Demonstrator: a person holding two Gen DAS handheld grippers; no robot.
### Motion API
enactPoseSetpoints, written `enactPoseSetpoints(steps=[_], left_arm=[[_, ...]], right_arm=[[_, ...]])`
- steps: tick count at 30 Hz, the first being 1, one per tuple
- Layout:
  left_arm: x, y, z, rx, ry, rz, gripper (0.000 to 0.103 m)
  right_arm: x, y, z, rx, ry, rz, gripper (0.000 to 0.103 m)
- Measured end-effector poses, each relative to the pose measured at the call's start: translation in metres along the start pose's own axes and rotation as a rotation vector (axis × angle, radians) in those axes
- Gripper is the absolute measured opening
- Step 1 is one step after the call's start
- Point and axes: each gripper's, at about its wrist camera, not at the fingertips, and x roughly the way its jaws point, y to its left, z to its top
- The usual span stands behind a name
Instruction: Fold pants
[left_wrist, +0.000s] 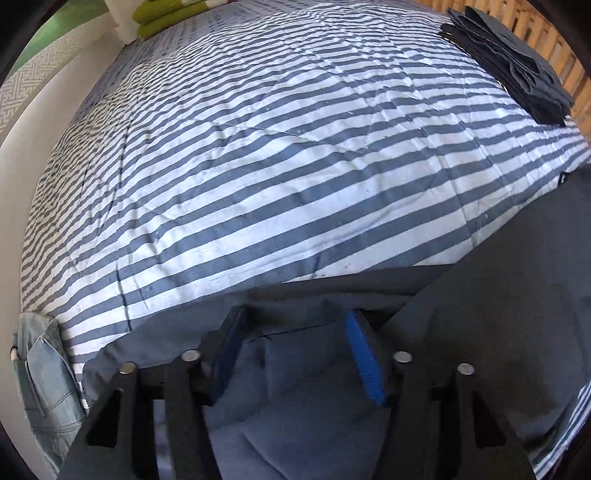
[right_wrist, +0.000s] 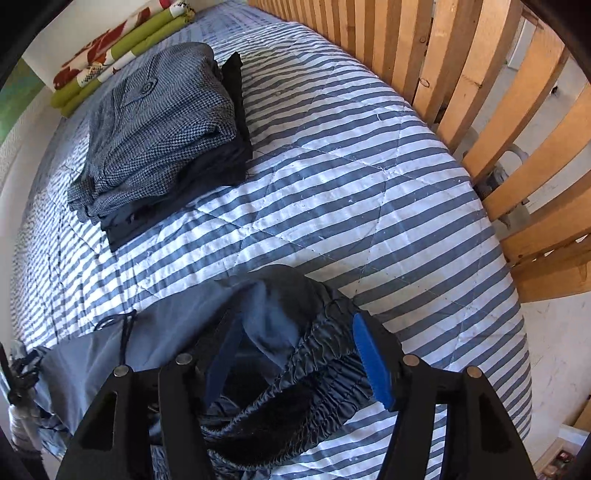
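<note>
Looking down both grippers, I see grey pants (right_wrist: 177, 347) spread on the striped quilt (right_wrist: 332, 192), left gripper (left_wrist: 291, 343) jaws apart over a leg, right gripper (right_wrist: 295, 347) jaws wide, straddling the elastic waistband (right_wrist: 328, 369)

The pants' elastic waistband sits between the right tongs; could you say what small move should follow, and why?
Probably close the right tongs on the gathered waistband: their pads stand apart with it bunched between them, and the left tongs likewise straddle grey pants fabric, ungripped.
</note>
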Motion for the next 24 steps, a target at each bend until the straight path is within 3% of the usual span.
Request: enactPoseSetpoints(steps=[1,5,9,13,17,24], left_arm=[[0.003,-0.005,0.0,0.005,0.004,-0.009,0.028],[0.002,-0.012,0.0,-0.009,-0.015,-0.006,0.001],[-0.009,-0.006,-0.001,-0.048,-0.04,-0.009,0.0],[-0.035,0.013,-0.001,-0.11,-0.101,-0.046,0.0],[-0.058,0.022,0.0,-0.142,-0.144,-0.05,0.0],[-0.082,0.027,-0.007,-0.175,-0.189,-0.007,0.0]], right_arm=[[0.001,0.0,0.002,0.001,0.01,0.015,0.058],[0.011,0.01,0.003,-0.015,0.032,0.004,0.059],[0.016,0.012,-0.006,-0.031,0.031,-0.074,0.058],[-0.021,-0.003,-0.033,0.022,-0.021,0.02,0.059],[-0.036,-0.002,-0.053,0.011,0.005,0.078,0.059],[0.017,0.005,-0.043,0.047,0.106,0.078,0.058]])
